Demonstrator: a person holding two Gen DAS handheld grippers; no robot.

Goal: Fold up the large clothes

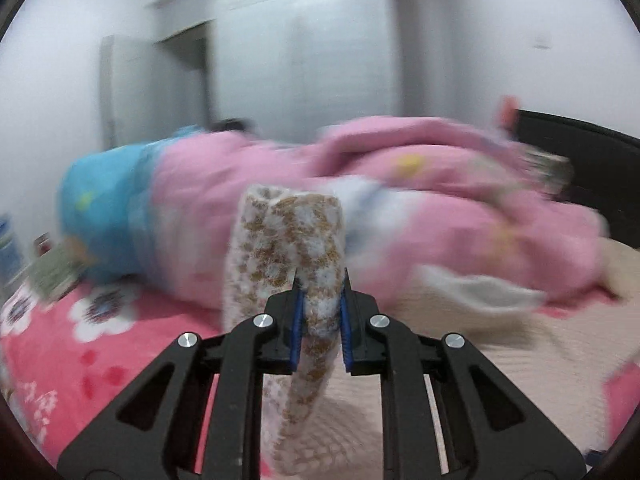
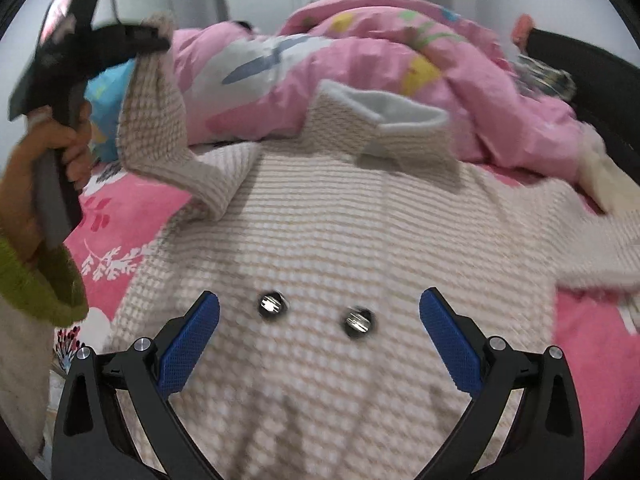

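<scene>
From the left wrist camera, the left gripper (image 1: 320, 304) is clamped on a sleeve (image 1: 296, 248) of the cream waffle-knit coat (image 1: 460, 344), its blue pads (image 1: 297, 320) pressing the fleecy cloth from both sides. The sleeve stands up above the fingers and hangs down below them in a twisted strip, lifted off the bed. Behind it a pink quilt (image 1: 400, 184) lies heaped across the bed, with a blue part (image 1: 104, 204) at its left end. A pink floral bedsheet (image 1: 80, 344) covers the mattress at lower left, and a white wardrobe (image 1: 304, 60) stands against the far wall. Much of this view is smeared by motion

From the right wrist camera, the right gripper (image 2: 320, 336) stands wide open, hovering above the coat (image 2: 340, 240) with nothing between its blue pads (image 2: 188, 344). The coat is spread flat on the bedsheet (image 2: 132, 216), collar (image 2: 384, 120) towards the quilt (image 2: 360, 64) and touching it. Two metal buttons (image 2: 271, 305) sit side by side on the front of the coat, between the open fingers. At upper left a hand (image 2: 60, 148) holds the left gripper (image 2: 152, 40), which pinches the end of the sleeve (image 2: 156, 128) and holds it raised, the sleeve running down to the coat's shoulder. A green cuff (image 2: 44, 288) shows at that wrist
</scene>
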